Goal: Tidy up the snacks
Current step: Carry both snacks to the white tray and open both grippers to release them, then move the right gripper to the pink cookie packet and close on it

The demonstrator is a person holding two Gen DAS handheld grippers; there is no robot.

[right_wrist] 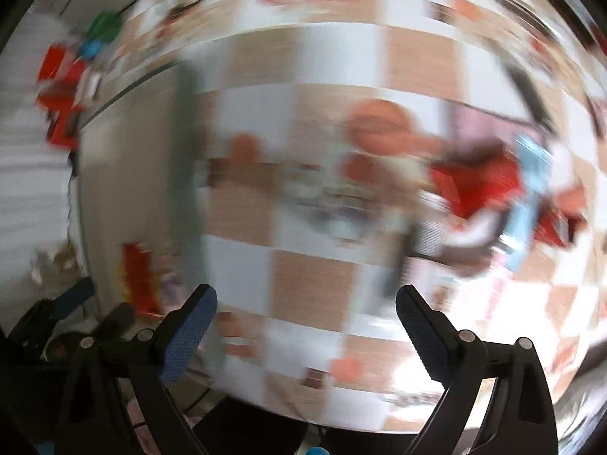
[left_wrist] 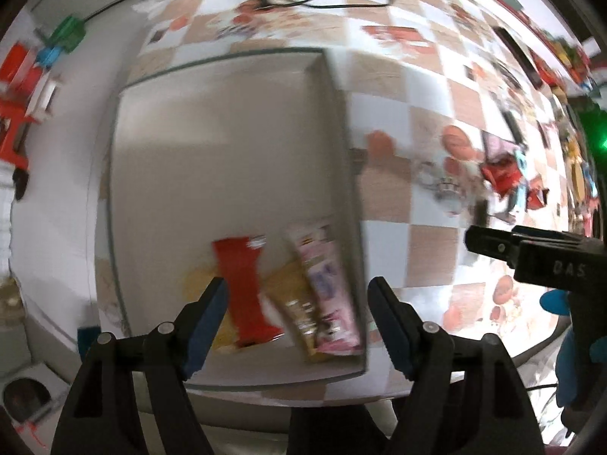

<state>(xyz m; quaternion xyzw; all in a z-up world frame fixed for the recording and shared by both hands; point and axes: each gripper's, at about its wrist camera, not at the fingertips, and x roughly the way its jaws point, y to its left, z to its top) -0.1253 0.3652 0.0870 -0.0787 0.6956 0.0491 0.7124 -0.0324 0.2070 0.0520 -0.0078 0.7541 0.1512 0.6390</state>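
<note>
1. Left gripper point(left_wrist: 297, 295): the fingers stand apart with nothing between the pads. They point down over the near end of the tray point(left_wrist: 227, 121).
2. Directly ahead of the left fingers, inside the tray, lie the sorted snacks: a red packet point(left_wrist: 244, 288) just beyond the left-hand finger, a pink packet point(left_wrist: 326, 284) toward the right-hand finger against the tray's right wall, and a yellow packet point(left_wrist: 280, 295) partly under both. Their long axes run roughly away from the fingers, along the tray's length.
3. Right gripper point(right_wrist: 306, 316): the fingers are spread wide and empty, above bare checked cloth on the table point(right_wrist: 311, 284). This view is heavily blurred.
4. The relation that governs the coming move: the unsorted snack pile point(right_wrist: 481, 185) lies ahead of the right fingers and off to their right-hand side, well apart from them. It shows red wrappers and one light-blue packet point(right_wrist: 531, 189); the blur hides each packet's long axis.
5. In the left wrist view the same pile sits far to the right of the left fingers, beyond the tray wall, with the right gripper between.
6. Judgement: the right hand is the nearer to the pile and is the likely one to fetch the next packet; the tray lies to the left of its fingers.
</note>
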